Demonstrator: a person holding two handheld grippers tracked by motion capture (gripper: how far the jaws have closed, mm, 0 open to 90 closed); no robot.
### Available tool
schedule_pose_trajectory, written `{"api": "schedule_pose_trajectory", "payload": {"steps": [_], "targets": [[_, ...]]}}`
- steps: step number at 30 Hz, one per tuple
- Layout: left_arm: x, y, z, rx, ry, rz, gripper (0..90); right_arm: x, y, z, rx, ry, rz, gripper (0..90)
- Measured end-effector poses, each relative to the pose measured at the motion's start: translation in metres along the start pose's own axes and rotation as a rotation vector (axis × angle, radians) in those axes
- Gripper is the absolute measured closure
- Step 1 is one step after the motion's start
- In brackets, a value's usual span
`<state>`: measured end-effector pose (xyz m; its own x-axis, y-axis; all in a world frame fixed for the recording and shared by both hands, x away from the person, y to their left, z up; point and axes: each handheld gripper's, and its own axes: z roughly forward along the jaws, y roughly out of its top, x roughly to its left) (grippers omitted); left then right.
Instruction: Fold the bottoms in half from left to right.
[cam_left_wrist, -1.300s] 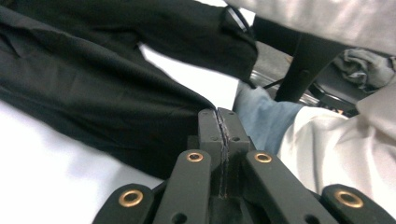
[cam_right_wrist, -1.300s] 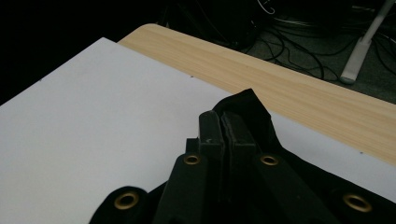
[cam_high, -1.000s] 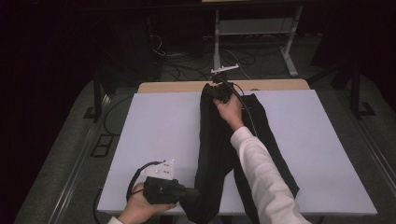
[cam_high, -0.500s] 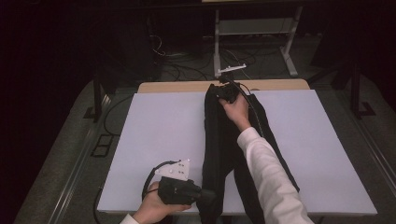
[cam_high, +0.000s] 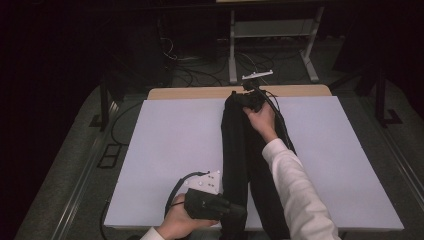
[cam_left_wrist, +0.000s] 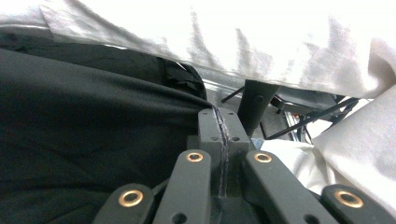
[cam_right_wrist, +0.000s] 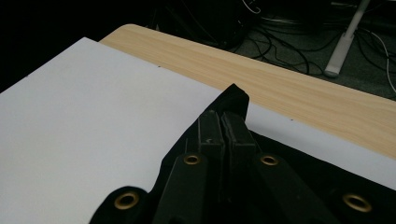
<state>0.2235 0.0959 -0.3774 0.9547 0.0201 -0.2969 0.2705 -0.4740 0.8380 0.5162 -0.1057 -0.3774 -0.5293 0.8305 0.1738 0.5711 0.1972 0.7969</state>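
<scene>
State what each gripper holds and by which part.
Both hold the black cloth. The right gripper pinches a far corner of it, near the table's wooden edge; the left gripper pinches a thin edge at its near end.

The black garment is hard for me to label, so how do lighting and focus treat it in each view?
High view: the black garment reads as a flat dark shape with few folds visible against the bright white table cover; the surroundings are dim. Left gripper view: soft folds show, but the white sleeve is washed out. Right gripper view: the cloth around the right gripper is near featureless, while the wooden table edge is evenly lit.
</scene>
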Motion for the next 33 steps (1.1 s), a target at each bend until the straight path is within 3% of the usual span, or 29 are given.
{"api": "schedule_pose_trajectory", "payload": {"steps": [7, 15, 33], "targets": [[-0.001, 0.007, 0.012, 0.014, 0.023, 0.004, 89.0, -0.008, -0.003, -0.006, -0.015, 0.016, 0.001, 86.1], [0.001, 0.012, 0.034, 0.01, 0.008, 0.0, 88.9, -0.015, -0.006, -0.007, -0.003, 0.014, -0.007, 86.1], [0.001, 0.025, 0.076, 0.001, 0.006, 0.001, 88.9, -0.051, -0.015, -0.027, 0.001, 0.01, -0.013, 86.1]]}}
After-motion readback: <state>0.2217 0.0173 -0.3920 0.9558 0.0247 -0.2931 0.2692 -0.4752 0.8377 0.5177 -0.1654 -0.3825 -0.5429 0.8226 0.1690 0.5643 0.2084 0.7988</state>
